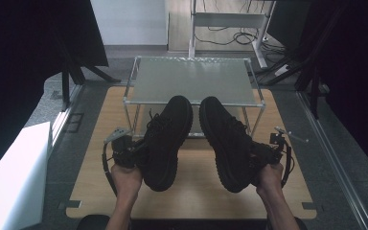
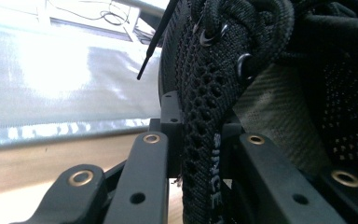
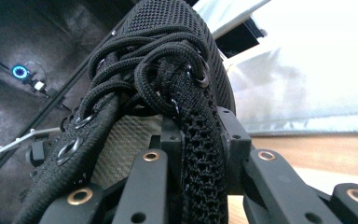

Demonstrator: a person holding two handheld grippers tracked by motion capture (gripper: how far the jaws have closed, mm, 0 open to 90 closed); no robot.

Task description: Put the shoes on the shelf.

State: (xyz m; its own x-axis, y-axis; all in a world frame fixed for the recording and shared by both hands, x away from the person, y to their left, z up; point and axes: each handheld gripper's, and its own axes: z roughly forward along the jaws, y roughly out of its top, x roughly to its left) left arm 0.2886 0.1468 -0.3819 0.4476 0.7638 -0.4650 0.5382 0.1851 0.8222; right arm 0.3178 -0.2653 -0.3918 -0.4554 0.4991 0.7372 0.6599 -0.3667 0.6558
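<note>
Two black knit sneakers hang in the air above the wooden table, toes pointing toward the rack. My left gripper (image 1: 130,152) is shut on the collar edge of the left sneaker (image 1: 166,140); in the left gripper view its jaws pinch the mesh collar (image 2: 204,140) of that shoe, with the laces above. On the other side, my right gripper (image 1: 264,154) is shut on the right sneaker (image 1: 227,141). The right gripper view shows its jaws clamping that shoe's laced collar edge (image 3: 200,140), beige lining visible inside.
A two-tier metal rack with a grey top shelf (image 1: 191,79) stands at the far side of the wooden tabletop (image 1: 191,196). A white box (image 1: 14,172) sits at the left. Dark curtains and stand legs flank both sides.
</note>
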